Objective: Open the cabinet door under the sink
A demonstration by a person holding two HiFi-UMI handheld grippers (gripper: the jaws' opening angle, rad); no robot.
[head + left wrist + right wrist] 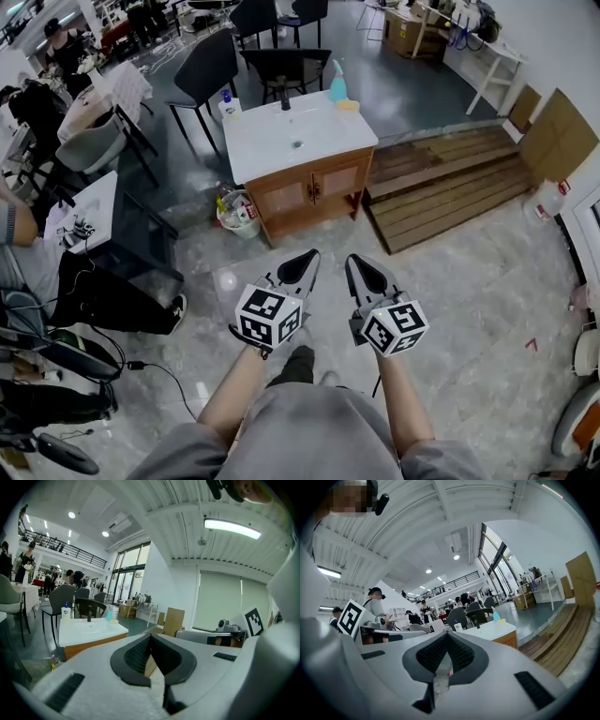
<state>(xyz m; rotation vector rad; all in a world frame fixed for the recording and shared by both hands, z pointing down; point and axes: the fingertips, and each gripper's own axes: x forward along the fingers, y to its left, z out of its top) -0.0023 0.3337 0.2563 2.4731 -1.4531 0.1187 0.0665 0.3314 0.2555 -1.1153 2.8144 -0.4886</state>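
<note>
Open hall, grey stone floor (pixel 469 309). White sink (pixel 281 131) on a wooden cabinet (pixel 309 214) stands ahead, well apart from both grippers; its doors (pixel 339 180) look closed. Left gripper (pixel 307 261) and right gripper (pixel 360 264) sit side by side in front of the person, tips toward the cabinet. Both clenched, jaws together, nothing between them. Bucket (pixel 236 214) sits just beside the cabinet.
</note>
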